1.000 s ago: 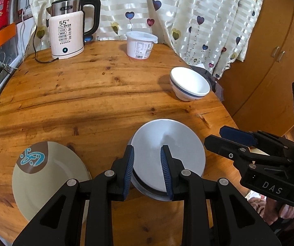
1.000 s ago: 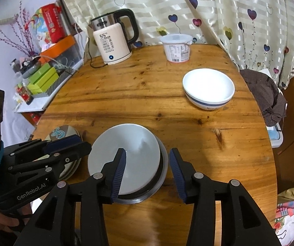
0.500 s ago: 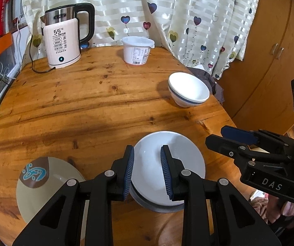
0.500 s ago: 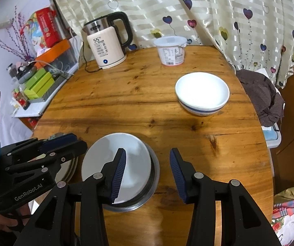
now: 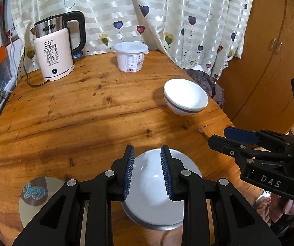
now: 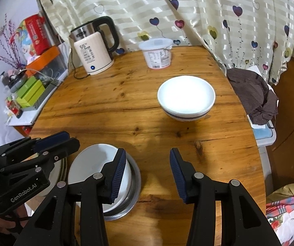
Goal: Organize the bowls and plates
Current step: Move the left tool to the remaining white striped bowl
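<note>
Fingers (image 5: 129, 172) farther back above white plate (image 5: 153, 201).

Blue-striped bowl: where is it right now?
The blue-striped bowl stands alone on the wooden table, right side near the edge by the brown cloth, in front of the white tub.

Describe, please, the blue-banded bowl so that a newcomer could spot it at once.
On the round wooden table, look right of the kettle and in front of the lidded white tub. The bowl stands alone there, the only dish with a blue band.
</note>
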Demonstrator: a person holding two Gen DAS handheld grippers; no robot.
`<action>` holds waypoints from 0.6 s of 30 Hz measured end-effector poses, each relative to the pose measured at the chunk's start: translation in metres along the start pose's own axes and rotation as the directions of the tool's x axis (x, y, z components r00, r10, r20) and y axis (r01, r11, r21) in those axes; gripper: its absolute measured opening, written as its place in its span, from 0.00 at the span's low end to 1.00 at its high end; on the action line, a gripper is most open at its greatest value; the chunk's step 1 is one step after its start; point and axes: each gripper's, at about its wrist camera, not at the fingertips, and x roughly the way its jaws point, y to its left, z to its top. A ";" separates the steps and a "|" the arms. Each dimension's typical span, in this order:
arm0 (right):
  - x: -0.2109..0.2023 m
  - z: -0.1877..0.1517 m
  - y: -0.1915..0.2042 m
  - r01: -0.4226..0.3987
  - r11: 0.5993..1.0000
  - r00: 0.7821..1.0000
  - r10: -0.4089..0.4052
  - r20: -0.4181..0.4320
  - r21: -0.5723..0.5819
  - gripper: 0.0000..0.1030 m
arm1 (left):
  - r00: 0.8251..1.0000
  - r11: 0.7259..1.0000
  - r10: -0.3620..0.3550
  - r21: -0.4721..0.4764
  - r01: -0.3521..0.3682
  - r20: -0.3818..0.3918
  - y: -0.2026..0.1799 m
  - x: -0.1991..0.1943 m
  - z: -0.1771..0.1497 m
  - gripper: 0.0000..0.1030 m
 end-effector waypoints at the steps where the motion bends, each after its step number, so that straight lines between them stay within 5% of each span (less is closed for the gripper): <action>1: 0.001 0.001 -0.001 0.002 1.000 1.000 -0.002 0.000 0.002 0.43 | 1.000 1.000 -0.002 0.002 0.002 -0.001 -0.001 0.001 0.001 0.27; 18: 0.016 0.013 -0.016 0.015 0.999 1.000 -0.014 -0.015 0.033 0.43 | 1.000 0.999 -0.009 0.033 0.010 -0.026 -0.007 0.022 0.017 0.27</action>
